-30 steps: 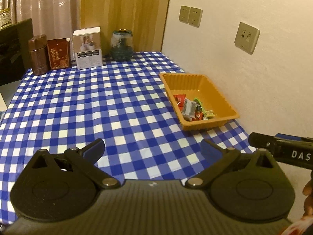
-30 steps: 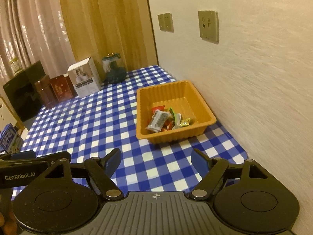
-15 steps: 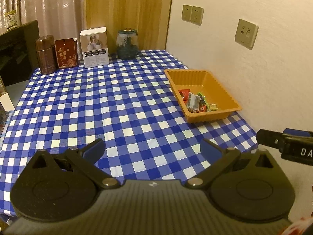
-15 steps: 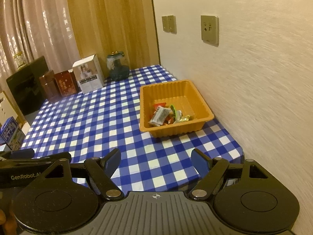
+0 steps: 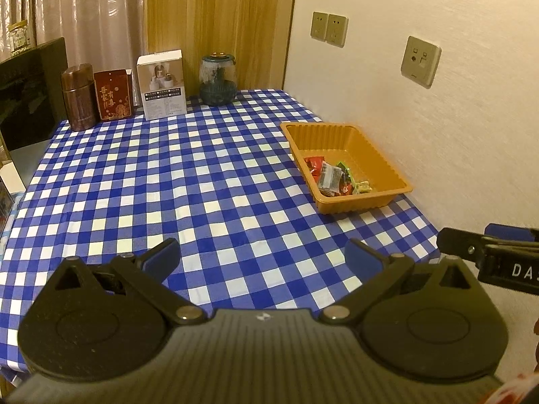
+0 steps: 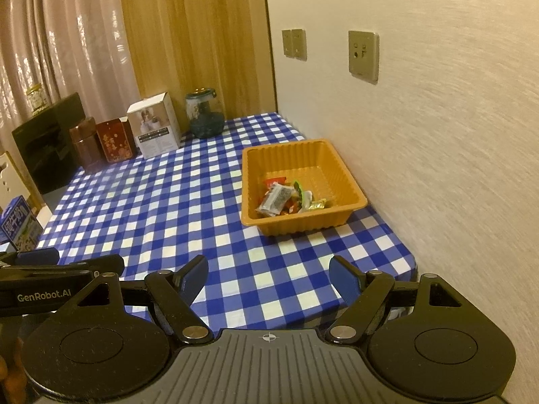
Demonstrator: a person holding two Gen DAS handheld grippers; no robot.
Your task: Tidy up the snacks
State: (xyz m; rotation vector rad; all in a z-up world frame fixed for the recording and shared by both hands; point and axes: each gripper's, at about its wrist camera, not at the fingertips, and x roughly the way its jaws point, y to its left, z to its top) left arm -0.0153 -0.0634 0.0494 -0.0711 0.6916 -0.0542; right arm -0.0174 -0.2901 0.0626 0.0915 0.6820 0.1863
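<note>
An orange plastic tray (image 5: 387, 158) (image 6: 347, 175) sits on the blue-checked tablecloth by the right wall. Several wrapped snacks (image 5: 333, 176) (image 6: 286, 197) lie piled in its near half. My left gripper (image 5: 262, 257) is open and empty, held over the table's near edge, well short of the tray. My right gripper (image 6: 267, 277) is open and empty too, near the table's front right corner. Each gripper shows at the edge of the other's view.
At the table's far edge stand a brown canister (image 5: 78, 97), a red tin (image 5: 114, 95), a white box (image 5: 161, 85) and a glass jar (image 5: 218, 80). The wall (image 5: 438, 101) runs along the right side. A black screen (image 5: 30, 91) stands left.
Both grippers have drawn back and up from the table, so the tray looks smaller and farther. Both stay open and empty.
</note>
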